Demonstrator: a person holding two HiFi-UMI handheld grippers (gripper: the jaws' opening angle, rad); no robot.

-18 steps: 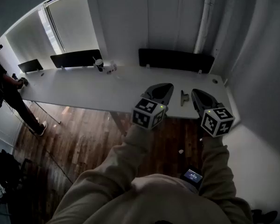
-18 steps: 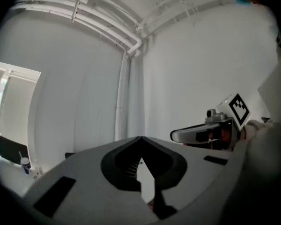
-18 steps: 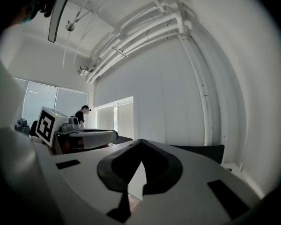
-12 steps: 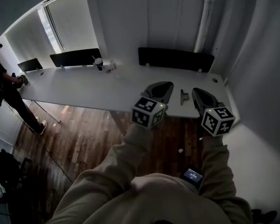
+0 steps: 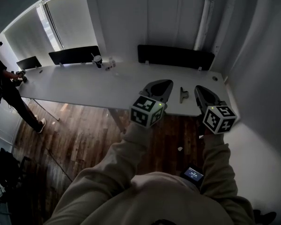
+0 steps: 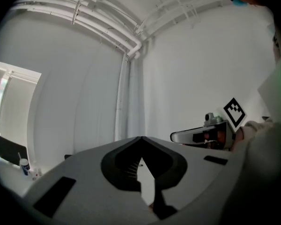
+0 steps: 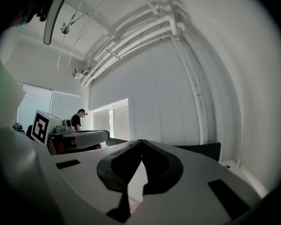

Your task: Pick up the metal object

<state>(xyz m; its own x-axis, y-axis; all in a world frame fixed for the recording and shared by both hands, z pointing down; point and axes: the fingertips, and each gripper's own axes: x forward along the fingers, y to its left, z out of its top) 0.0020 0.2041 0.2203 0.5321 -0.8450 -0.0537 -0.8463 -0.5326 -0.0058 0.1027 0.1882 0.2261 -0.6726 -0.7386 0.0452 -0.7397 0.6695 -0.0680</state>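
Metal object [image 5: 184,94] lies between left gripper [image 6: 141,138] and right gripper [image 7: 141,140] (all 4 fingers [image 6: 84,182] closed, empty).

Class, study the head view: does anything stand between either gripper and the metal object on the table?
Nothing visible does. The metal object lies on the table between the left gripper and the right gripper, both shut; the cup stands far off at the left.

Dim, window [image 5: 70,20] daylight, fisheye-warped dark edges
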